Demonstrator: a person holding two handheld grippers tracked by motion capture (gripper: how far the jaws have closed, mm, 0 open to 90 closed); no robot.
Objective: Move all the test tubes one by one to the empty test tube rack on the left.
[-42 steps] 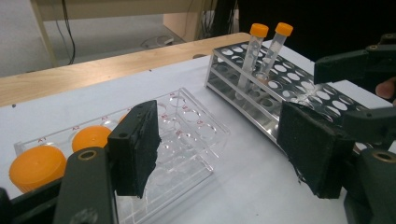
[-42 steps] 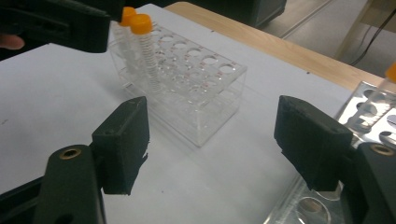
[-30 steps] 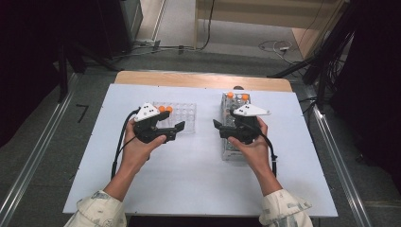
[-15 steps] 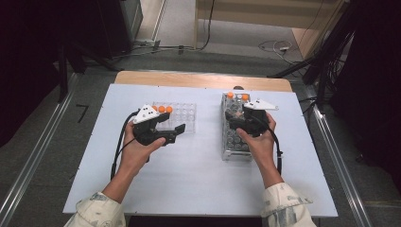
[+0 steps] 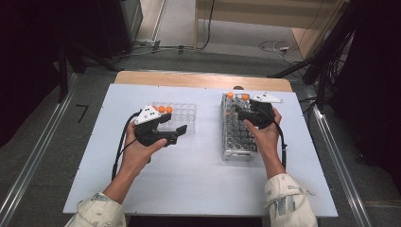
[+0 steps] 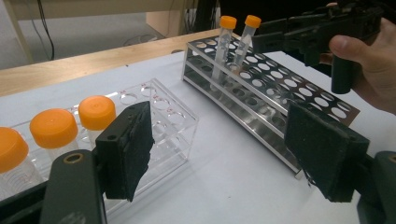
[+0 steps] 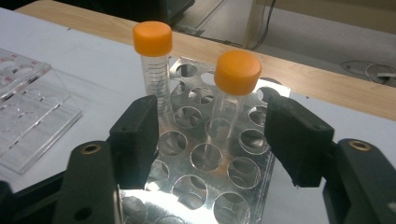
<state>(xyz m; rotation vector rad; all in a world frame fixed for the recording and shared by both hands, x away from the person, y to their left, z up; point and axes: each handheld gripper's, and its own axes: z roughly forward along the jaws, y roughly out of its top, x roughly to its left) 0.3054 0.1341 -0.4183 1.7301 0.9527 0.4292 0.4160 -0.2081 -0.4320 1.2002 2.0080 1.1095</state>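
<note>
Right hand-held gripper, jaws released, is lining up on far orange-capped clear plastic tube in perforated metal rack; left hand-held gripper is waiting released beside clear acrylic rack.

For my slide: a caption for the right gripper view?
Open right gripper approaches two orange-capped tubes in a metal rack.

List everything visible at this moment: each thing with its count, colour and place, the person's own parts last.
Metal tube rack: one, silver, right half of the table.
Slim capped tubes: two, clear with orange caps, upright at the metal rack's far end.
Clear plastic rack: one, transparent, left of the metal rack.
Wide capped tubes: three, orange caps, in the clear rack.
Table: one, white top with a wooden far edge.
Left hand-held gripper: one, black, jaws open, beside the clear rack.
Right hand-held gripper: one, black, jaws open over the metal rack, facing the slim tubes.
Sleeves: two, pale patterned, at the near edge.
</note>
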